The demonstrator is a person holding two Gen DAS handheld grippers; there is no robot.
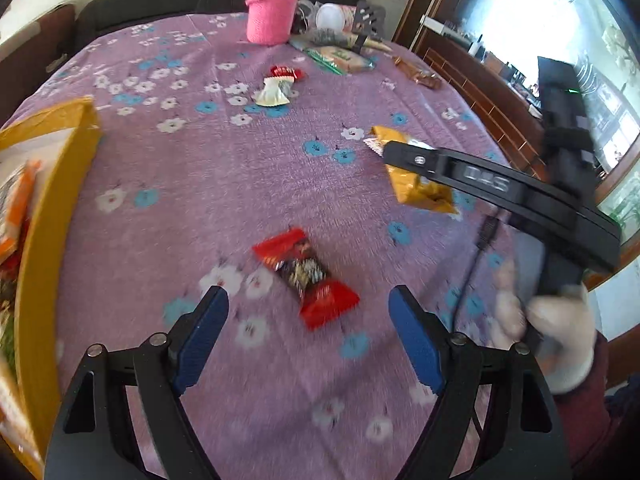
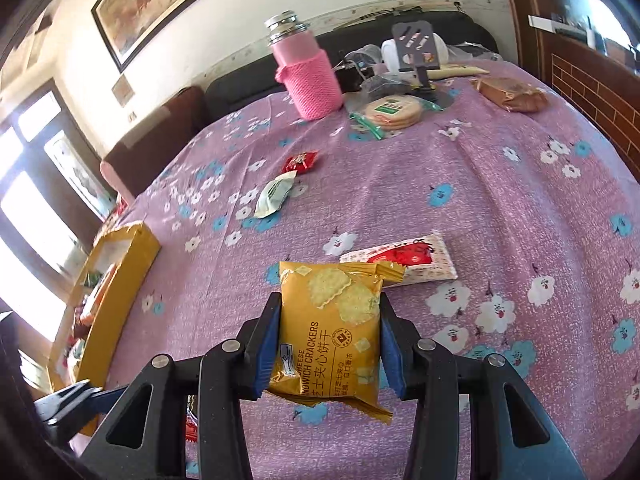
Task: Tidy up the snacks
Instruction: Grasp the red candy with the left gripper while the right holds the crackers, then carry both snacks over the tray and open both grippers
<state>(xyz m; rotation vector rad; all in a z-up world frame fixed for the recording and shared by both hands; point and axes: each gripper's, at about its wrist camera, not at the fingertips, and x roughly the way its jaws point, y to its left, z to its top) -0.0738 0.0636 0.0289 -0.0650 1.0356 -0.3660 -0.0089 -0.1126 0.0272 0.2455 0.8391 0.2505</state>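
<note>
My right gripper [image 2: 330,304] is shut on a yellow cheese sandwich cracker packet [image 2: 332,328] and holds it above the purple flowered tablecloth [image 2: 500,208]. That packet [image 1: 416,184] and the right gripper's finger also show in the left wrist view. My left gripper [image 1: 308,300] is open and empty, low over a red and dark snack packet [image 1: 306,276] that lies between its fingers. A yellow box [image 1: 52,208] with several snacks inside stands at the left; it also shows in the right wrist view [image 2: 116,276]. A white and red packet [image 2: 404,260] lies beyond the held crackers.
A small red packet [image 2: 300,161] and a white-green packet [image 2: 274,194] lie mid-table. At the far edge stand a pink knit-sleeved bottle [image 2: 308,76], round crackers in a bag [image 2: 394,110], a brown packet [image 2: 510,94], a phone stand [image 2: 414,48] and clutter.
</note>
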